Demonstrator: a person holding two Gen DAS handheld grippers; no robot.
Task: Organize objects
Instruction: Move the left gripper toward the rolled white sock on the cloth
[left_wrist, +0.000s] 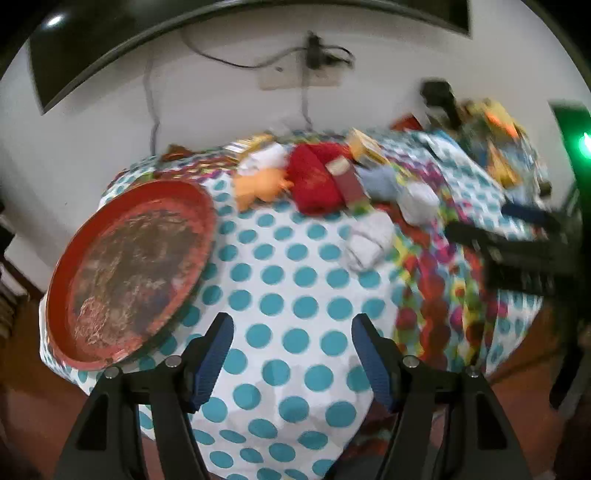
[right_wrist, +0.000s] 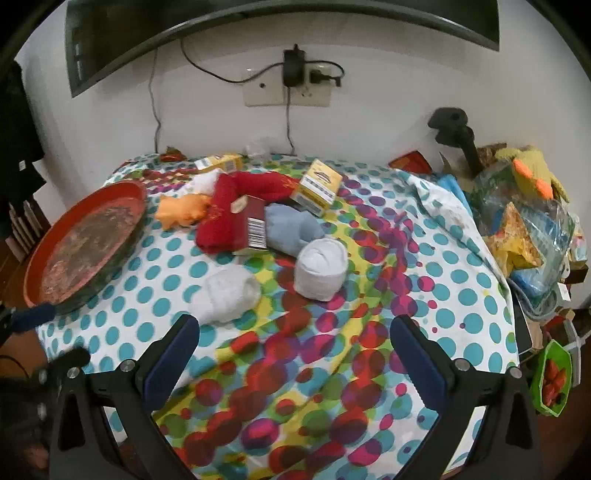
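Note:
A round red tray (right_wrist: 48, 254) lies at the table's left edge; it also shows in the left wrist view (left_wrist: 92, 236). A heap sits mid-table: red cloth (right_wrist: 221, 214), orange cloth (right_wrist: 183, 210), dark red box (right_wrist: 251, 229), yellow box (right_wrist: 317, 186), blue sock roll (right_wrist: 291, 230), two white sock rolls (right_wrist: 321, 269) (right_wrist: 227, 293). My left gripper (left_wrist: 291, 332) is open and empty above the dotted cloth, right of the tray. My right gripper (right_wrist: 295, 332) is open and empty, just in front of the white rolls.
The table wears a dotted cloth (right_wrist: 461, 295). Cluttered bags and toys (right_wrist: 524, 229) are piled at the right edge. A green basket (right_wrist: 552, 376) hangs low right. A second yellow box (right_wrist: 221, 162) lies at the back. Wall socket and cables (right_wrist: 295, 81) lie behind.

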